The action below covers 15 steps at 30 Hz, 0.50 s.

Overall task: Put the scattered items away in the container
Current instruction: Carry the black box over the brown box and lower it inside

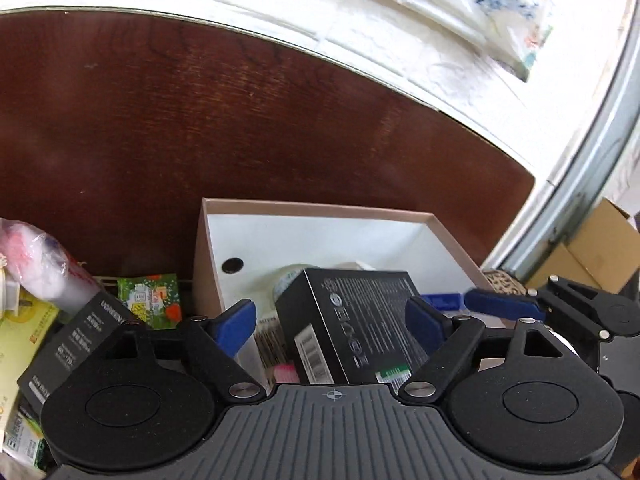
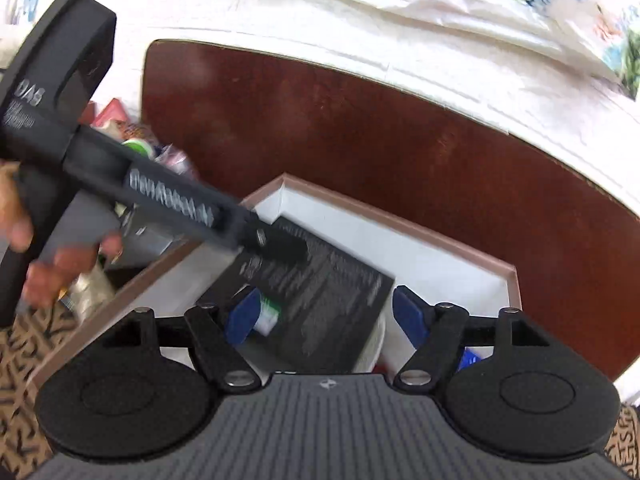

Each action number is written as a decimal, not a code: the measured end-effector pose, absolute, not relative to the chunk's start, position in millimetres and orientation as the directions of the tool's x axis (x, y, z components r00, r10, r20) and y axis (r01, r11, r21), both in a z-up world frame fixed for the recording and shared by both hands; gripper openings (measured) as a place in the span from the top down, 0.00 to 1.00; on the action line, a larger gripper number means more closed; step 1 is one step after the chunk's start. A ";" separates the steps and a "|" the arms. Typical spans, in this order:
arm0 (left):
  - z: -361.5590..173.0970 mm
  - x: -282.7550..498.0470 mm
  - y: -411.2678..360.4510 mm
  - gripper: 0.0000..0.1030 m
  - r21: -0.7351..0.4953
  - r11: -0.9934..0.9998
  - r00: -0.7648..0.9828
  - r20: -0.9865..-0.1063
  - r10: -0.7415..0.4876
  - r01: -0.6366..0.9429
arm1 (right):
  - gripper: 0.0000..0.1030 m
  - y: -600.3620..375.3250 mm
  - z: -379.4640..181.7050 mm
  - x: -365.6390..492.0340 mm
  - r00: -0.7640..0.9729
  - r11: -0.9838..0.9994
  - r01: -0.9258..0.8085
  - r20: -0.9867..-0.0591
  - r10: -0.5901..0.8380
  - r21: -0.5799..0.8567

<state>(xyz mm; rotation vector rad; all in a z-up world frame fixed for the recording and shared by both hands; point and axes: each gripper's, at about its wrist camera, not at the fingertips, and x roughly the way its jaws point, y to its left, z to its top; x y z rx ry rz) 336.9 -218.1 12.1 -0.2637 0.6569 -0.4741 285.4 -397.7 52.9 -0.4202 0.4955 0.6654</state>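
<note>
A cardboard container [image 1: 320, 209] with a white inside stands on the dark wooden table [image 1: 160, 120]. A black printed box [image 1: 360, 312] lies tilted in it on other items. My left gripper [image 1: 330, 324] straddles this box with its jaws wide; its left pad stands clear of the box's side. In the right wrist view the same black box [image 2: 320, 280] shows between the wide jaws of my right gripper [image 2: 326, 316], with no pad seen pressing. The left gripper [image 2: 280, 244] reaches in over the box's far edge. A blue finger [image 1: 500, 304] of the right gripper shows beside the box's right corner.
Loose items lie left of the container: a black carton [image 1: 80, 340], a green packet [image 1: 148, 300], a plastic bag [image 1: 36, 264]. A tape roll [image 1: 288, 280] sits in the container. A hand [image 2: 24, 240] grips the left tool. Cardboard boxes [image 1: 592, 256] stand at the right.
</note>
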 end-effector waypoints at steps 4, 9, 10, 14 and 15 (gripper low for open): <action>9.3 326.9 -228.1 0.20 -0.348 0.857 0.646 -0.563 -0.515 0.380 | 0.25 -401.3 35.8 280.1 0.656 0.706 -0.665 -0.642 0.397 -0.243; 8.0 319.3 -240.4 0.34 -0.320 0.854 0.607 -0.603 -0.518 0.411 | 0.37 -391.1 25.3 283.7 0.620 0.712 -0.670 -0.687 0.379 -0.211; 8.3 318.7 -240.1 0.34 -0.313 0.857 0.613 -0.601 -0.513 0.409 | 0.37 -389.3 24.9 283.7 0.613 0.707 -0.676 -0.690 0.385 -0.207; 10.1 324.4 -236.2 0.37 -0.294 0.877 0.642 -0.600 -0.478 0.379 | 0.41 -376.0 26.8 291.1 0.642 0.707 -0.663 -0.672 0.369 -0.246; 12.0 327.8 -234.3 0.37 -0.297 0.882 0.648 -0.598 -0.471 0.367 | 0.41 -373.5 28.4 293.9 0.649 0.713 -0.657 -0.664 0.371 -0.245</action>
